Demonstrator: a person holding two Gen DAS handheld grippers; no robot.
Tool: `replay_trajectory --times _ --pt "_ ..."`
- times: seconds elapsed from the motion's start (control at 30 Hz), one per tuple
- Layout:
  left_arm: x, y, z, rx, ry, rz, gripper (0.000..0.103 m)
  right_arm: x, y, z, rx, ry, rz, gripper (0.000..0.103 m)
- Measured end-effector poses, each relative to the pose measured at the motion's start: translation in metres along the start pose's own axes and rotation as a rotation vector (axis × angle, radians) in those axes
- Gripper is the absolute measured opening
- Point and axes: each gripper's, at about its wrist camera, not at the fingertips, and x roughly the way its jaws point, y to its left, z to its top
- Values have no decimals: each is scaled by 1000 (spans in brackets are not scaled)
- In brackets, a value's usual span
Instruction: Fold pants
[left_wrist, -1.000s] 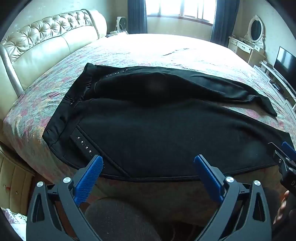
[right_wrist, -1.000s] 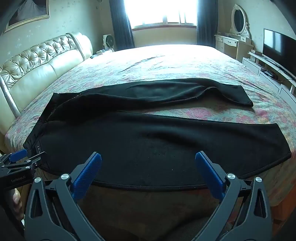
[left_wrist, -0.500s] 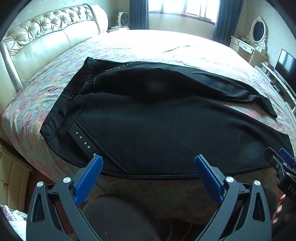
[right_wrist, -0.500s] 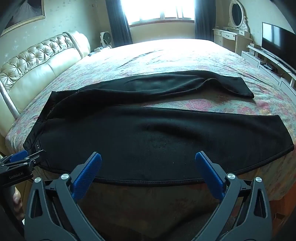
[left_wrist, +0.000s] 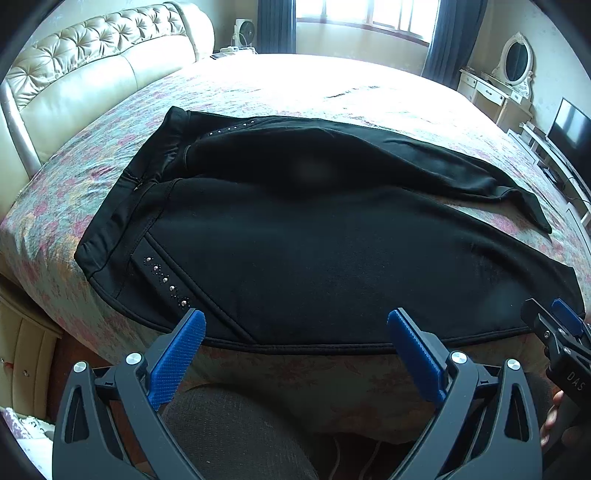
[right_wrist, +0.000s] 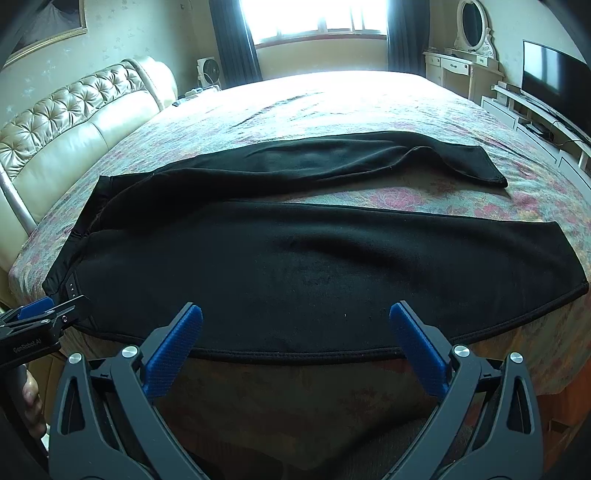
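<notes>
Black pants are laid flat across the flowery bed, legs apart. The left gripper and right gripper are held wide open near the closest pant edge, holding nothing.

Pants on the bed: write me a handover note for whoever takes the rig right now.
Left hand-held gripper: open, empty, near the waist end by the studded pocket.
Right hand-held gripper: open, empty, at the near leg's lower edge.
Pants: black, spread flat across the bed, waistband toward the headboard, legs apart; the far leg is slightly rumpled.
Done: laid out only; no fold visible.
Left: all folding, likely one leg onto the other, then lengthwise.
</notes>
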Motion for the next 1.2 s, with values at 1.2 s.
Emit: replay_trajectory --times 1.2 --pt "-1 -1 1 4 -1 -13 98 2 0 -3 7 15 8 101"
